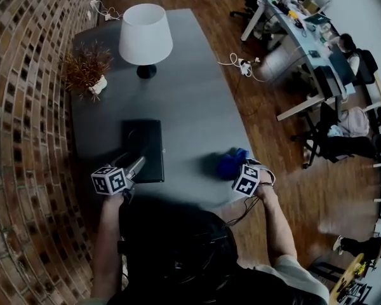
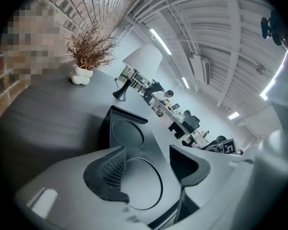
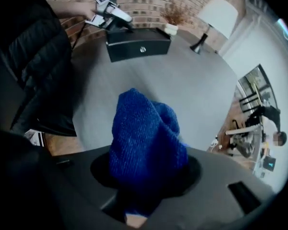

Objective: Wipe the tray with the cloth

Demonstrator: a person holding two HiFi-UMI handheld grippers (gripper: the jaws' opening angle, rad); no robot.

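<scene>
1. Two handheld grippers are working over a grey tabletop [image 1: 190, 94], one in each of the person's hands.
2. The left gripper [image 2: 149, 169] is reaching down onto the near end of a black rectangular tray with two round recesses [image 1: 153, 129]. Its jaws are standing apart with the tray's near corner between them, and I cannot tell whether the pads are pressing on it.
3. The right gripper [image 3: 146, 186] is pointing down and clenching a bunched blue knitted cloth [image 3: 144, 133], which is filling the gap between its jaws.
4. That cloth is hanging over the near right part of the table, well apart from the tray and not touching it.
5. The tray is lying flat on the left part of the table, on the side near a brick wall [image 1: 19, 107].
6. Beyond the tray, a lamp with a white shade [image 1: 145, 33] and a dried brown plant in a small white pot [image 1: 87, 65] are standing at the table's far end.
</scene>
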